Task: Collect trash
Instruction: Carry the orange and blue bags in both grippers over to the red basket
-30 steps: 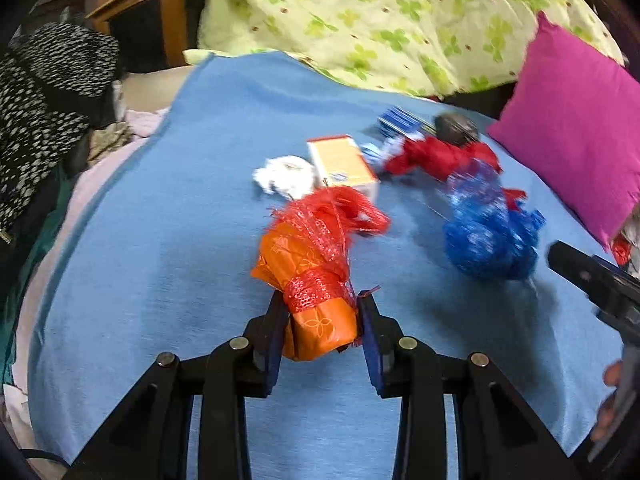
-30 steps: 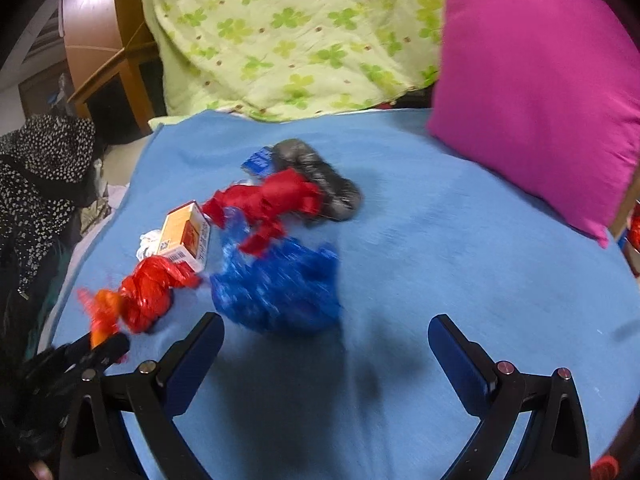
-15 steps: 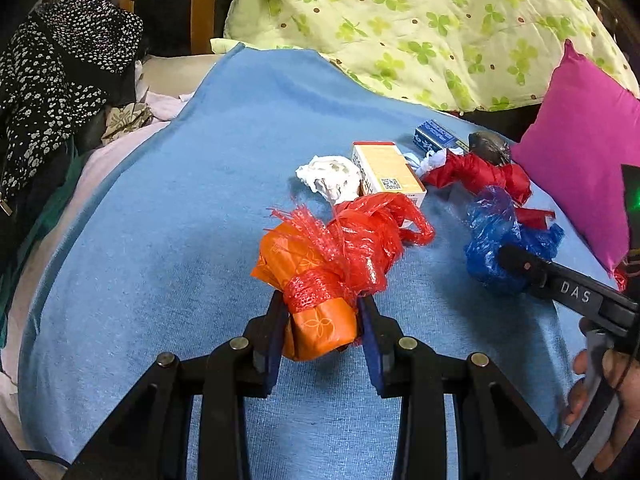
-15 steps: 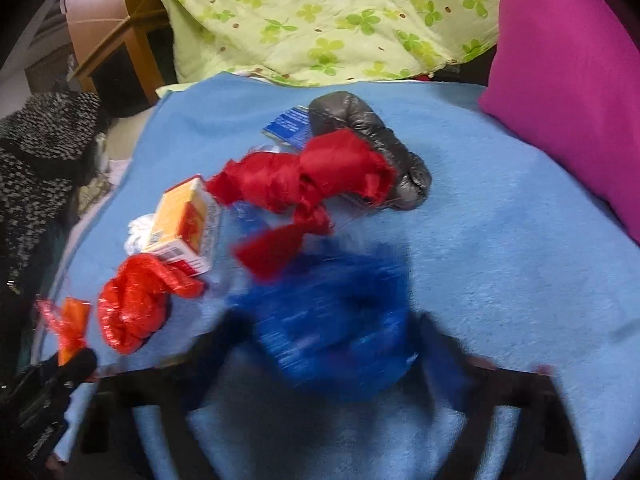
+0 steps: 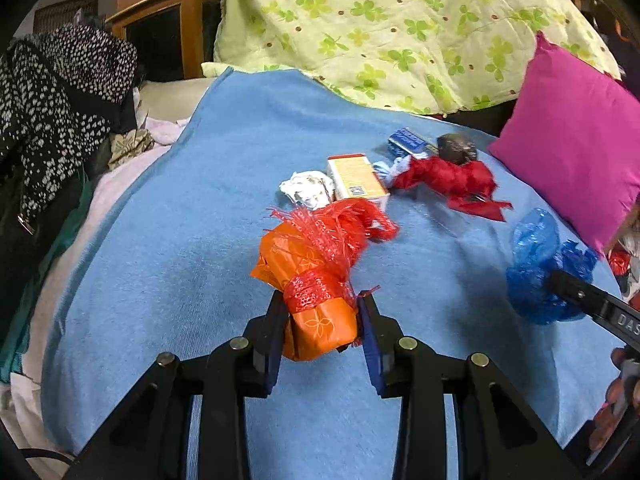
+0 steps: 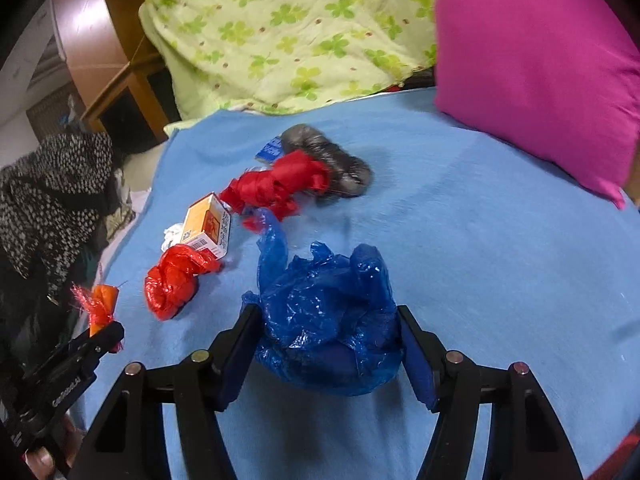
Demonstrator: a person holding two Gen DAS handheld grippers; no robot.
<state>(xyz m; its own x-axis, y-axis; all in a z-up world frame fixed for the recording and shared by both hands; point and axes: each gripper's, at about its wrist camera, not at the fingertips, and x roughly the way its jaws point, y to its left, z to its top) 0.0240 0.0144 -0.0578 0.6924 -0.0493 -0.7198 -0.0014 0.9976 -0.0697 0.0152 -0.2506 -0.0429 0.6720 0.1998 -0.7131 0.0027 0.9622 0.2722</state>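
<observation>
My left gripper [image 5: 322, 300] is shut on an orange wrapper bundled in red netting [image 5: 308, 256], held just above the blue blanket [image 5: 168, 272]. The jaws of my right gripper [image 6: 326, 314] are closing on a crumpled blue plastic bag [image 6: 320, 280], with both pads against its sides. More trash lies beyond: a knotted red bag [image 6: 176, 280], an orange-and-white box [image 6: 208, 228], a red wad [image 6: 280, 184], a grey-black bag [image 6: 332, 156], a white tissue [image 5: 306, 190] and a small blue packet [image 5: 408, 142].
A magenta pillow [image 6: 532, 60] leans at the right edge of the blanket. A green clover-print quilt [image 5: 400, 28] is piled at the back. A black-and-white speckled garment [image 5: 56, 96] and wooden furniture [image 5: 160, 20] stand to the left.
My right gripper came forward over the blue bag and its jaws narrowed from wide open onto it. My left gripper kept its hold on the orange bundle and drew back a little.
</observation>
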